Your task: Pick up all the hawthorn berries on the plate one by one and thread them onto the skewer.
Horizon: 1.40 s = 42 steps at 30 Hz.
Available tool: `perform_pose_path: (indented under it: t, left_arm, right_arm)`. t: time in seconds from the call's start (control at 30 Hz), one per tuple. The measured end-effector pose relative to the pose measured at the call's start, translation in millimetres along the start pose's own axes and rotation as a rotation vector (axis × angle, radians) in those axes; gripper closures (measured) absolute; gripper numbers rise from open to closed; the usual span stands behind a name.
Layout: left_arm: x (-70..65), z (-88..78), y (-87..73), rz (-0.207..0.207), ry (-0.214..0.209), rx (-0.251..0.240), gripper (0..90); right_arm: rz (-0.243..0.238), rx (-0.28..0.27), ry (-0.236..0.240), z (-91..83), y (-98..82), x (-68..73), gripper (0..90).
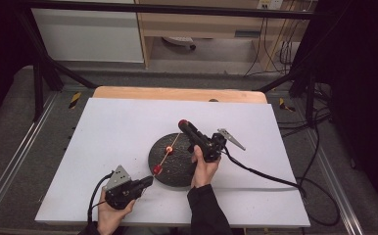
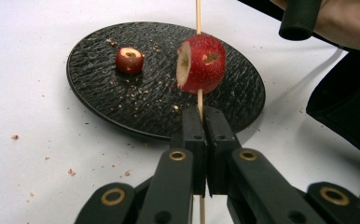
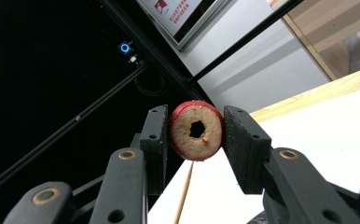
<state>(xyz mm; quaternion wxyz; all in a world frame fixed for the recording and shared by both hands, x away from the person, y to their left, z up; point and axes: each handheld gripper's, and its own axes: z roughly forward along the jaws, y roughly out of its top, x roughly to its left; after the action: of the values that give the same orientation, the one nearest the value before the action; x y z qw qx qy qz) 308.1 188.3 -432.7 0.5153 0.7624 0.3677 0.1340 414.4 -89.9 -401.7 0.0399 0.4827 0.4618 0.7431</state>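
While the left claw [image 2: 201, 140] sits at the near edge of the white bench [image 1: 118, 127], its jaws are clamped tight on the lower end of a thin wooden skewer [image 2: 198, 14]. One red fruit piece [image 2: 201, 63] is threaded on the skewer just above the jaws, over the near rim of the black plate [image 2: 99, 100]. A smaller fruit piece [image 2: 129, 60] lies on the plate. Beyond the plate, the right claw [image 3: 196, 135] holds a cored fruit slice [image 3: 197, 132] pinched between its pads, raised above the bench.
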Motion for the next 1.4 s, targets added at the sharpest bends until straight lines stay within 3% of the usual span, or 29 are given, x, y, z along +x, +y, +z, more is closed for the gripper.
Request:
perform_pose_path:
  t: [0.67,1.4]
  left_arm:
    - [-13.6,12.9,5.1,-0.057,0.041,-0.047,88.3]
    - [-13.3,35.4,40.1,-0.081,0.032,-0.066,88.3]
  right_arm:
    - [0.02,-0.012,0.004,0.2,-9.0,-1.2,62.1]
    - [0.011,0.025,0.02,-7.0,-17.0,2.9,62.2]
